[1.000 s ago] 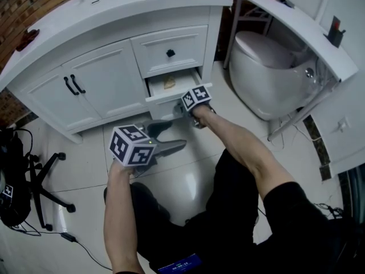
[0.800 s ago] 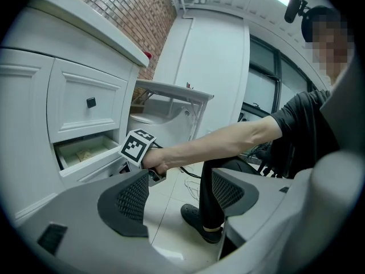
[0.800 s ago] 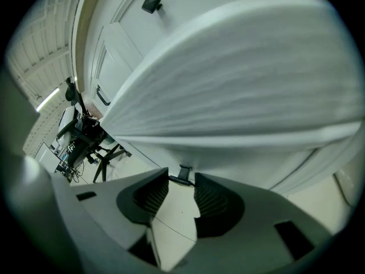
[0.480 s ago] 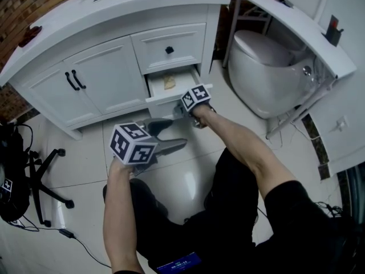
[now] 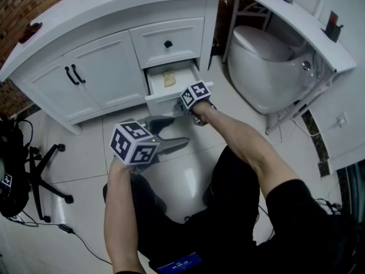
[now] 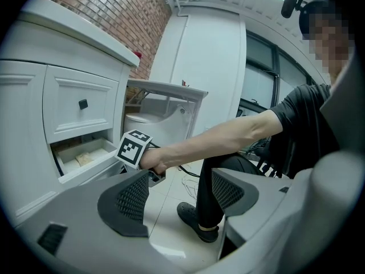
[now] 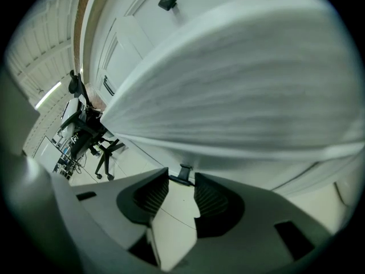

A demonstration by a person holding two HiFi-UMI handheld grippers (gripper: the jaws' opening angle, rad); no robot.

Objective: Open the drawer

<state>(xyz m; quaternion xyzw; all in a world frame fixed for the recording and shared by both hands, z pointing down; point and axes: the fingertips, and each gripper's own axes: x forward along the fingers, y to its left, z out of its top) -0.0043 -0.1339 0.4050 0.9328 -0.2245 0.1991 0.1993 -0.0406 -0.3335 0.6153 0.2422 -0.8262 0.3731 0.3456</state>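
A: Why is the right gripper (image 7: 181, 177) pushed so close to the cabinet (image 5: 108, 67) front?
B: It's clamped on the small dark knob (image 7: 183, 172) of the lower drawer (image 5: 169, 95) and angled downward, which I'd judge gives a straight pull toward the person. That drawer sits part-way out at twelve o'clock from the person, below the shut upper drawer (image 5: 171, 39)
A: And the left gripper (image 6: 179, 194)?
B: Its jaws are spread with nothing between them. It hangs over the floor tiles (image 5: 85, 164) at about seven o'clock from the right one, likely parked clear of the drawer's path
A: Anything inside?
B: A tan scrap (image 5: 169, 79) on the drawer's floor; I can't tell what it is
A: Any writing?
B: Only black-and-white square markers on each gripper's cube (image 5: 134, 143), with no brand or words readable. The toilet (image 5: 268, 67), at three o'clock from the drawer, shows no label either
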